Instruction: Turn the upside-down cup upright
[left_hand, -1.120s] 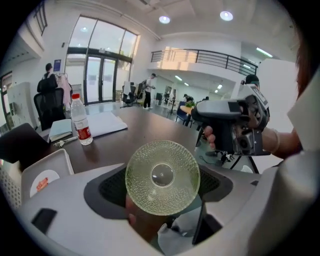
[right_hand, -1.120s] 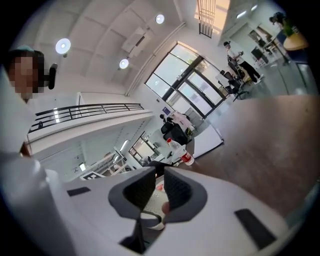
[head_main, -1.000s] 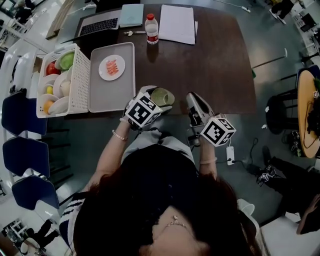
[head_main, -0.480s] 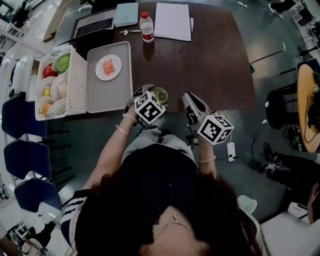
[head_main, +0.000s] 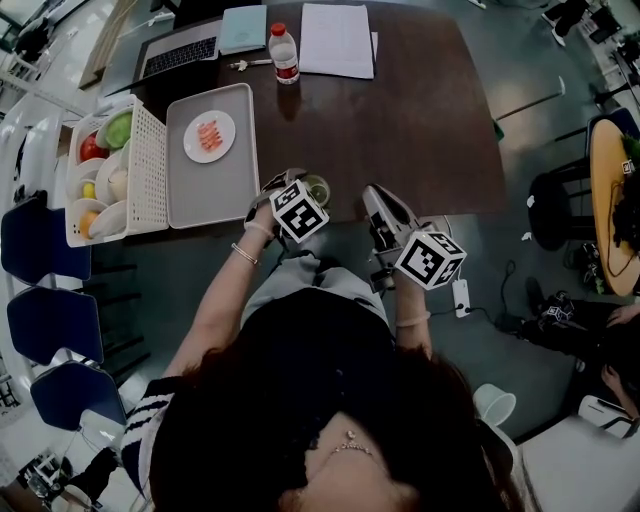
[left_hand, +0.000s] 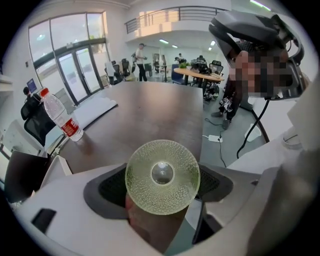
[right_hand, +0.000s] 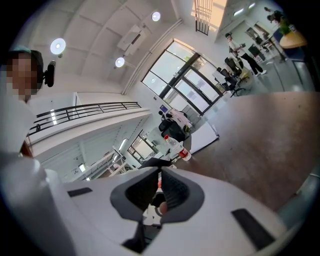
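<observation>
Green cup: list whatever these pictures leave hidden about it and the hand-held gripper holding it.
1. Whether the green cup touches the table: in the head view, the left hand-held gripper and its marker cube cover the near side; in the left gripper view, the cup's own round face blocks what lies beneath.
2. Left jaw tips: head view, too small and partly under the cube.
3. Cup's side wall: left gripper view, seen end-on only.

A water bottle (head_main: 285, 55), laptop (head_main: 178, 57) and tray (head_main: 215, 195) sit on the table (head_main: 420, 130).
</observation>
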